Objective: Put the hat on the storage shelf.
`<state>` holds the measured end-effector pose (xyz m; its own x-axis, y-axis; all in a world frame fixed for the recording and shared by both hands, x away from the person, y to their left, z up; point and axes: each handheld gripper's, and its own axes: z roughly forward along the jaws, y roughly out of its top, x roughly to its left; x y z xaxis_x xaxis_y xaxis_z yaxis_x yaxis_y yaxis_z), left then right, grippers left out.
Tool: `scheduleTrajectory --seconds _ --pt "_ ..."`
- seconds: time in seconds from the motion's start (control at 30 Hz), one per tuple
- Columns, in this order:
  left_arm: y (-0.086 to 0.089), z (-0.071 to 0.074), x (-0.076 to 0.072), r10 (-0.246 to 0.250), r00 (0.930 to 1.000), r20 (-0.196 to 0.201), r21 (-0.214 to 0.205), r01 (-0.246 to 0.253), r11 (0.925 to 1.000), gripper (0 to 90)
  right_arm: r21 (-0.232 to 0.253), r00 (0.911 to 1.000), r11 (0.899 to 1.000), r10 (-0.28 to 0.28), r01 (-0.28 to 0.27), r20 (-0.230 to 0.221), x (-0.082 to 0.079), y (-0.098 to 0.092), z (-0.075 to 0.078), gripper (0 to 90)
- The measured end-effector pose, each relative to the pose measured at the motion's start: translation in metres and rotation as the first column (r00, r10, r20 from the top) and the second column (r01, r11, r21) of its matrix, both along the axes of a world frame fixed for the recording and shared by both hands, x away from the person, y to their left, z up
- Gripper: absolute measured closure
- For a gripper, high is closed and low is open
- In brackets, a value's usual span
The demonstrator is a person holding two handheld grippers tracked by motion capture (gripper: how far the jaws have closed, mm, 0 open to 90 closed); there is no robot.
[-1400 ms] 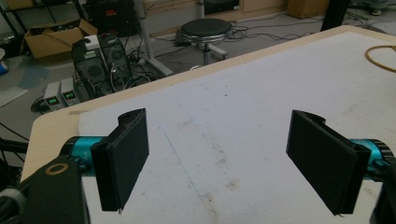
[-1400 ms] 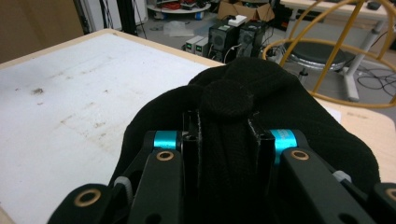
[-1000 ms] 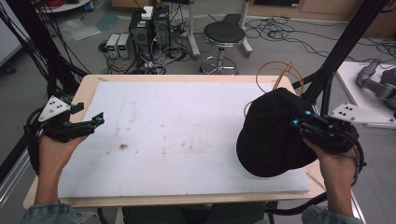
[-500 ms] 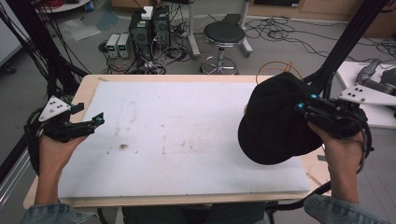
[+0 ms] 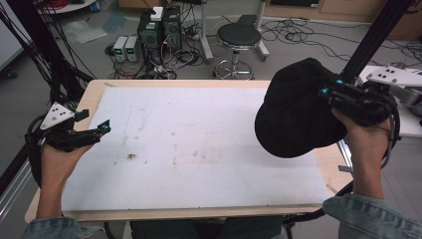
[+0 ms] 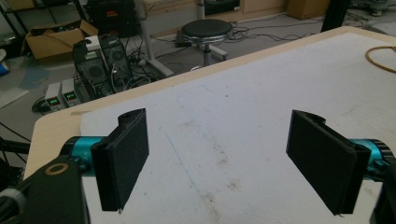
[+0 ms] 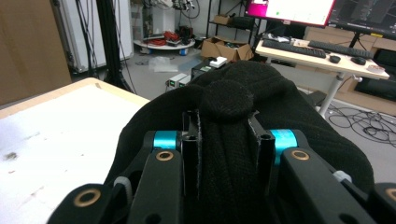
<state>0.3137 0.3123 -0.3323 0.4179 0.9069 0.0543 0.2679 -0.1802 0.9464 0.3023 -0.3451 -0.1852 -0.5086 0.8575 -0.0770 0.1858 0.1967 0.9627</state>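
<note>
A black knitted hat point(image 5: 293, 114) hangs in the air over the table's right edge, lifted clear of the white mat point(image 5: 199, 149). My right gripper point(image 5: 328, 94) is shut on it; in the right gripper view the jaws pinch a fold of the hat point(image 7: 226, 140) just below its round top button. My left gripper point(image 5: 102, 130) hovers at the table's left edge, open, with nothing between its pads point(image 6: 123, 156). In the left gripper view the bare stained mat point(image 6: 224, 140) lies ahead of the left gripper point(image 6: 224, 161).
A loop of tan cord point(image 6: 380, 58) lies on the mat's far right corner. Behind the table stand a round stool point(image 5: 240, 37), computer cases point(image 5: 159, 30) and floor cables. A black frame post point(image 5: 373, 35) rises by the right gripper. A side table point(image 5: 393, 77) sits at right.
My right gripper has raised the hat off the mat, up and toward the far right. The left gripper has stayed still and open.
</note>
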Motion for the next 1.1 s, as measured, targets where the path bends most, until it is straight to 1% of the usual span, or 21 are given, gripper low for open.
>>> scheduleTrajectory --seconds 0.13,0.33,0.4,0.53,0.6,0.77,0.93,1.1 --pt "-0.001 0.0 0.0 -0.001 1.0 -0.002 0.002 0.001 1.0 21.4 0.009 0.9996 1.0 -0.026 0.026 -0.013 0.012 -0.003 0.002 73.2" --pt "-0.001 -0.001 0.001 -0.003 1.0 -0.005 0.007 0.003 1.0 21.4 0.017 0.9984 0.998 -0.055 0.055 -0.011 0.03 -0.007 0.007 73.2" --pt "0.0 -0.001 0.001 -0.004 1.0 -0.005 0.006 0.004 1.0 21.4 0.02 0.998 0.998 -0.061 0.062 -0.018 0.036 -0.007 0.008 73.2" --pt "0.0 -0.001 0.001 0.001 1.0 -0.005 0.001 -0.001 1.0 21.4 0.024 0.9966 0.996 -0.08 0.081 -0.018 0.051 -0.006 0.008 73.2" --pt "0.0 -0.001 0.0 0.001 1.0 -0.004 -0.001 -0.001 1.0 21.4 0.024 0.9957 0.996 -0.089 0.09 -0.025 0.058 -0.007 0.007 73.2" --pt "-0.003 -0.001 0.001 -0.011 0.9999 -0.005 0.001 0.011 0.9999 21.4 0.017 0.9918 0.992 -0.124 0.124 -0.034 0.077 -0.009 0.005 73.1" --pt "-0.003 -0.002 0.001 -0.013 0.9999 -0.006 0.002 0.013 0.9999 21.4 0.026 0.9878 0.988 -0.152 0.153 -0.035 0.091 -0.011 0.006 73.1" --pt "-0.004 -0.002 0.002 -0.017 0.9998 -0.007 0.0 0.017 0.9999 21.4 0.024 0.9823 0.983 -0.18 0.182 -0.051 0.106 -0.013 0.004 73.0"
